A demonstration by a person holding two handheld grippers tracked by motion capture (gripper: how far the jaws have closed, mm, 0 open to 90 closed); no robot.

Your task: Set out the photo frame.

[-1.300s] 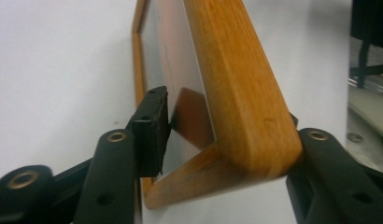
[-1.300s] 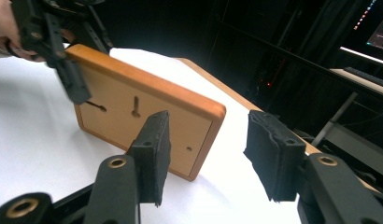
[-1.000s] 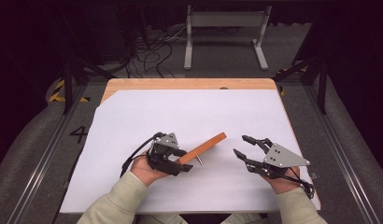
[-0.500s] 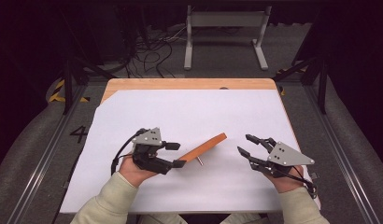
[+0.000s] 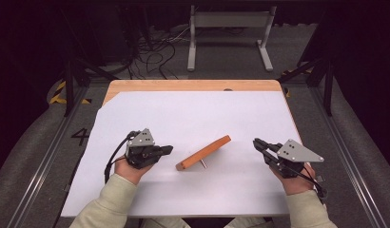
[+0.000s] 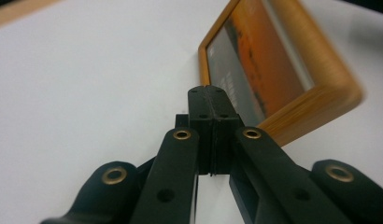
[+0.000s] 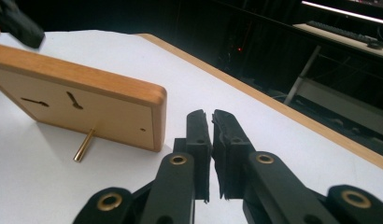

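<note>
A wooden picture frame [image 5: 205,152] stands tilted on the white sheet, propped on a brass peg [image 5: 202,164]. My left gripper [image 5: 170,149] lies to its left, a short gap away, shut with nothing in it. In the left gripper view the jaws [image 6: 208,93] are pressed together and point at the frame's glass front [image 6: 273,60]. My right gripper [image 5: 256,142] rests to the right of the frame. Its jaws [image 7: 212,116] have just been closing, with nothing between them, and only a thin slit is left. They face the frame's back [image 7: 87,102] and the peg [image 7: 84,145].
The white sheet [image 5: 193,114] covers most of a wooden table whose far edge [image 5: 193,85] shows bare. Beyond it on the dark floor stand a metal stand [image 5: 229,33] and loose cables [image 5: 155,47]. A rail [image 5: 36,166] runs along the left side.
My left gripper has drawn back to the left, away from the frame's end, and its jaws have shut. The right gripper's jaws have closed from wide open; that hand stayed put.
</note>
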